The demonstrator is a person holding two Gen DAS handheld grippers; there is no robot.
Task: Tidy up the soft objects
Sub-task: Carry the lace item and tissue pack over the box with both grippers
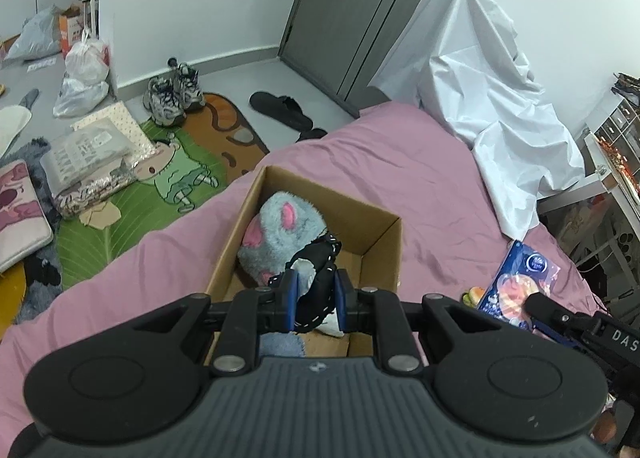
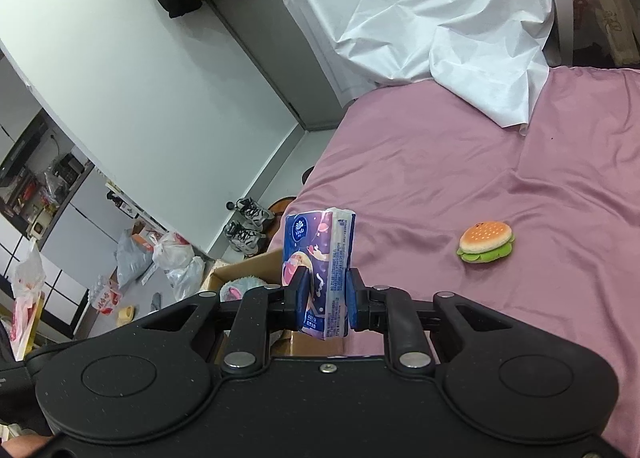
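Two grippers: both clamped on soft goods.
Left gripper [image 1: 316, 300]: pinching black stitched fabric item [image 1: 316, 278], shape unclear, over cardboard box [image 1: 380, 230].
Box: fuzzy grey-pink plush [image 1: 280, 238], half-hidden.
Right gripper [image 2: 326, 300]: squeezing glossy tissue pack [image 2: 318, 254] above pink sheet [image 2: 500, 186].
Sheet: felt burger toy [image 2: 485, 242].

I count one open brown cardboard box [image 1: 380, 236] on the pink bedsheet [image 1: 420, 178], with one fluffy grey-and-pink plush toy [image 1: 280, 242] inside. I see one black fabric item with white stitching [image 1: 316, 278], one blue printed tissue pack [image 2: 318, 258], one small plush hamburger [image 2: 486, 242] and two grey sneakers [image 1: 172, 96].
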